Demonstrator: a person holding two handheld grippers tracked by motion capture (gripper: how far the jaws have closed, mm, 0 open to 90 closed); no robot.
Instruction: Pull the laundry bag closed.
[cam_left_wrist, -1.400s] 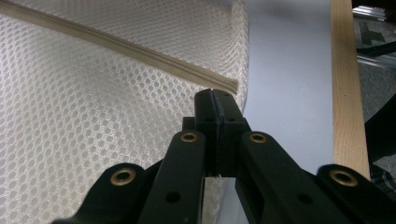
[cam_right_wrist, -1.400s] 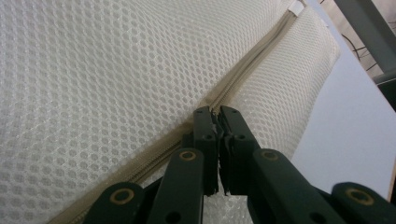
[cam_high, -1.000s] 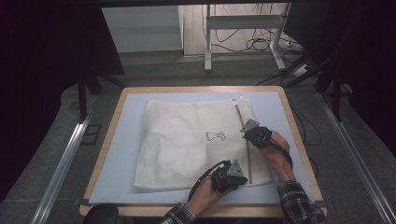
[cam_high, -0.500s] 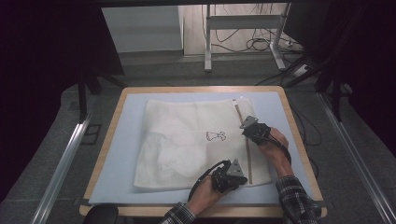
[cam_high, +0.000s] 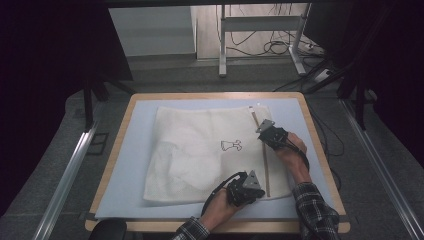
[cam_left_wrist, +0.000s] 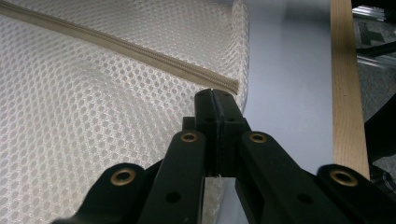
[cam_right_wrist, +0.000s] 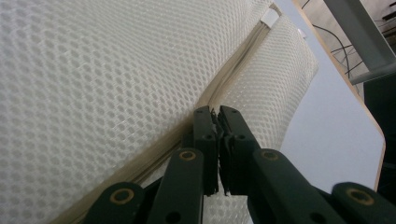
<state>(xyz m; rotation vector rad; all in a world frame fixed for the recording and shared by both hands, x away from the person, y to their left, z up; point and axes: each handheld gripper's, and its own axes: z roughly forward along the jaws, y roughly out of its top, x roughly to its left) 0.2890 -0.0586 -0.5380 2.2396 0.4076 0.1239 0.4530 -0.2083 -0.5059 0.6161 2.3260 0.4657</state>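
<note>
Mesh bag (cam_high: 200, 150) lies flat; left gripper (cam_left_wrist: 215, 95) pinches its corner; right gripper (cam_right_wrist: 215, 112) clamps zip (cam_right_wrist: 224, 88).

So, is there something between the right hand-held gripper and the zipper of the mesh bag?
Nothing visible. The right hand-held gripper sits directly on the zipper of the white mesh bag, jaws closed at the tape. The left hand-held gripper pinches the bag's near end, off to the side.

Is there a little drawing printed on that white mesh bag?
Yes, the high view shows a small dark outline figure printed near the middle of the mesh bag.
</note>
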